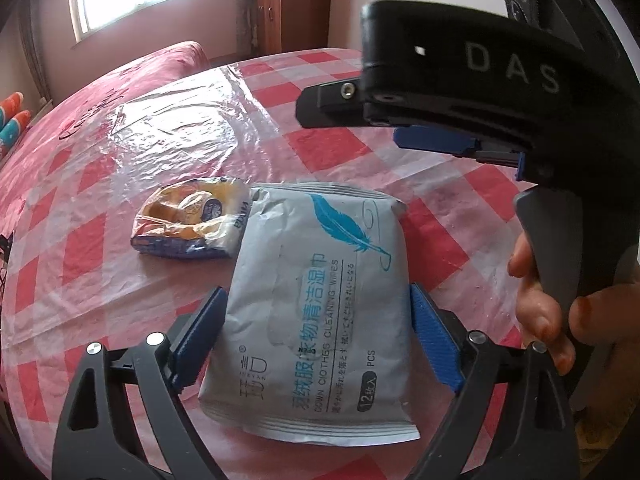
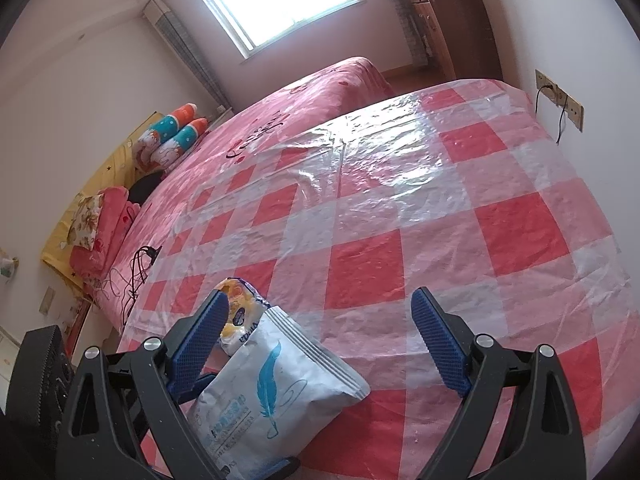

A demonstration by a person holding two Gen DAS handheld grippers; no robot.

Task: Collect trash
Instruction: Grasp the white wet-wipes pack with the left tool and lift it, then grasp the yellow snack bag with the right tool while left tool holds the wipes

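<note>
Wipes pack (image 1: 316, 300) lies lengthwise between the left hand-held gripper (image 1: 316, 332)'s wide pads, feather end away; right hand-held gripper (image 2: 320, 344) gapes wide, empty

A table (image 2: 400, 208) covered by a red-and-white checked plastic cloth (image 2: 500, 216) stretches ahead of the fingers, its glossy surface reflecting light from a bright window (image 2: 280, 0) in the far wall. Beyond the table, past the left finger, is a bed (image 2: 256, 120) with a pink cover, orange-and-teal plush pillows (image 2: 176, 128) and a floral pillow (image 2: 90, 216) at its head. A dark wooden cabinet (image 2: 448, 12) stands far ahead to the right, with wall sockets (image 2: 560, 98) nearer on that side.
</note>
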